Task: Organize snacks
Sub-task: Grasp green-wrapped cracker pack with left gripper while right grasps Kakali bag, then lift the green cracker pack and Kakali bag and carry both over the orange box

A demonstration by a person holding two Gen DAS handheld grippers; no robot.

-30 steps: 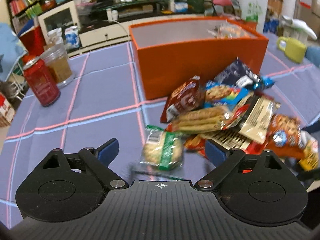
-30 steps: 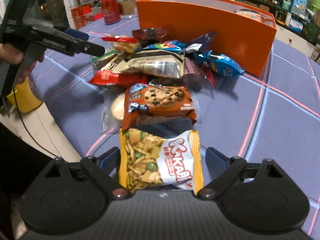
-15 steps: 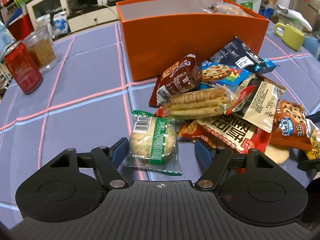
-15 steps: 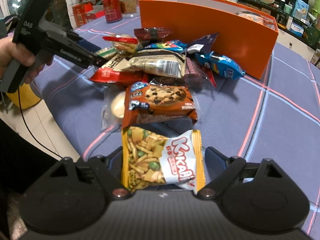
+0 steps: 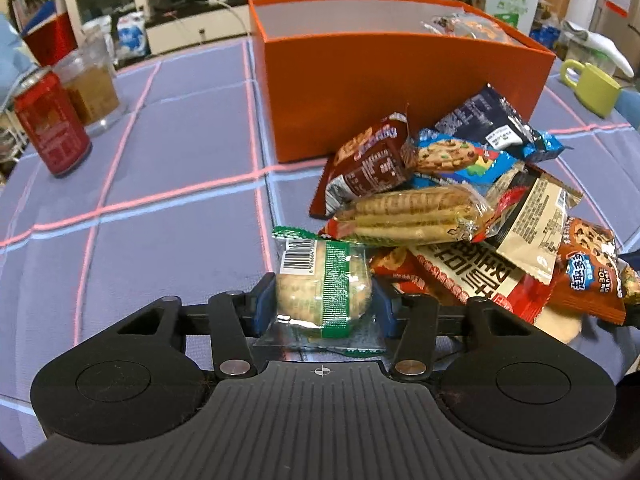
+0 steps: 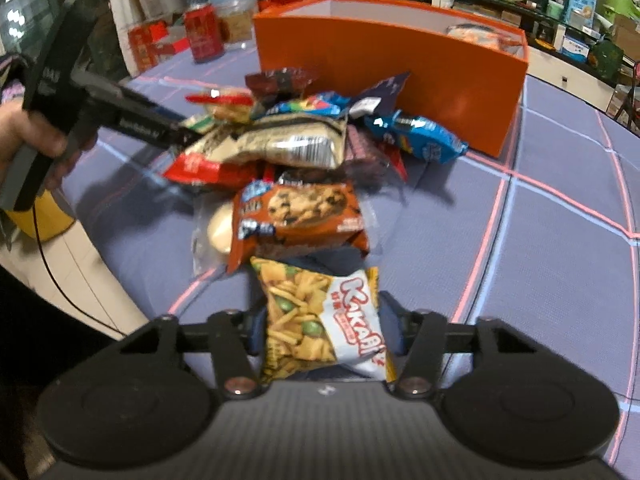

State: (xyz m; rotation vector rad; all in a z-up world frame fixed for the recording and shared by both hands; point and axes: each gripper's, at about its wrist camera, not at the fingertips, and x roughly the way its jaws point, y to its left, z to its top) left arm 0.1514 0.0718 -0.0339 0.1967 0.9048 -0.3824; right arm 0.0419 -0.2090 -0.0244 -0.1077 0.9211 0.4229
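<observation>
Your left gripper (image 5: 323, 307) has its blue pads pressed against both sides of the green-striped cracker pack (image 5: 322, 290), at the near edge of the snack pile (image 5: 460, 216) on the checked tablecloth (image 5: 168, 184). You cannot tell from the frames whether the pack is lifted or resting on the cloth. Your right gripper (image 6: 320, 330) is closed around the Kakaa mix bag (image 6: 320, 320); the bag hides most of both fingers, and this view is blurred. The chocolate-chip cookie pack (image 6: 300, 216) lies just beyond it. The orange box (image 5: 400, 92) stands behind the pile, with one wrapped snack (image 5: 460, 26) showing above its rim; the rest of its inside is hidden.
</observation>
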